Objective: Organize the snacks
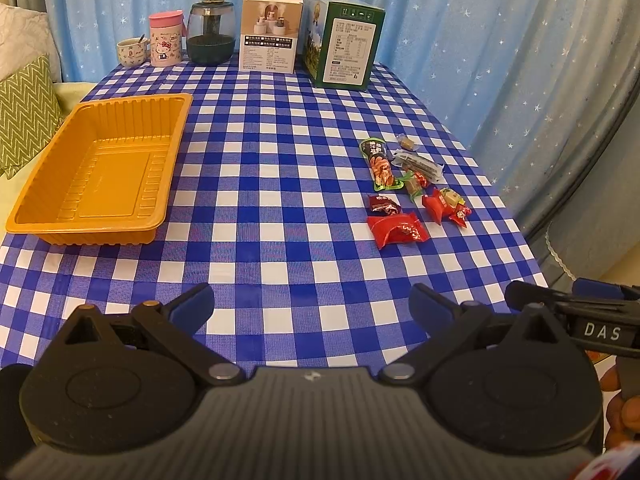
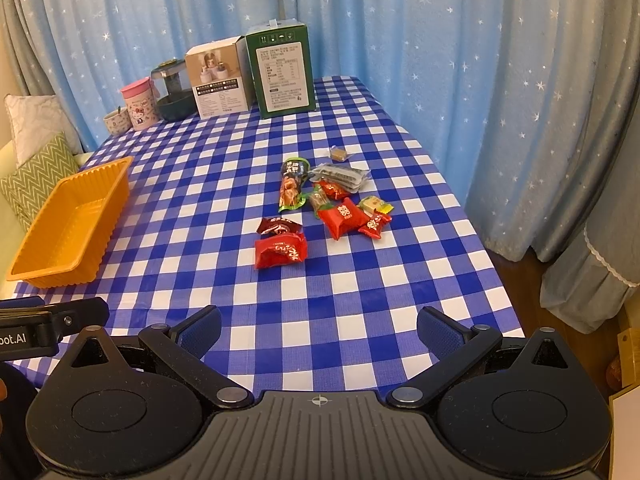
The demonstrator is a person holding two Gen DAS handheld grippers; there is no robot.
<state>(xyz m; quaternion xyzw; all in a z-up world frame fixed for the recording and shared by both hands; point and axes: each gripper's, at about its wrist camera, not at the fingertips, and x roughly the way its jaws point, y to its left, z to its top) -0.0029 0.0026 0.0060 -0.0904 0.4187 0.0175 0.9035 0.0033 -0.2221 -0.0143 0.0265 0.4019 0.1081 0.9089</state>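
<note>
An empty orange tray (image 1: pixel 100 172) sits at the table's left side; it also shows in the right wrist view (image 2: pixel 68 224). Several wrapped snacks lie in a loose cluster at the right middle: a red packet (image 1: pixel 396 230) (image 2: pixel 280 250), a dark red candy (image 1: pixel 382 204) (image 2: pixel 278 226), a long green-edged packet (image 1: pixel 378 164) (image 2: pixel 291 190), a grey packet (image 1: pixel 418 162) (image 2: pixel 340 176) and small red sweets (image 1: pixel 444 206) (image 2: pixel 348 216). My left gripper (image 1: pixel 312 308) is open and empty above the near table edge. My right gripper (image 2: pixel 318 328) is open and empty, near side of the snacks.
At the far edge stand a small cup (image 1: pixel 132 52), a pink Hello Kitty mug (image 1: pixel 166 40), a dark glass jar (image 1: pixel 211 34), a white box (image 1: pixel 270 34) and a green box (image 1: pixel 344 42). Blue star curtains hang behind. Cushions (image 1: pixel 24 120) lie left of the checked tablecloth (image 1: pixel 280 200).
</note>
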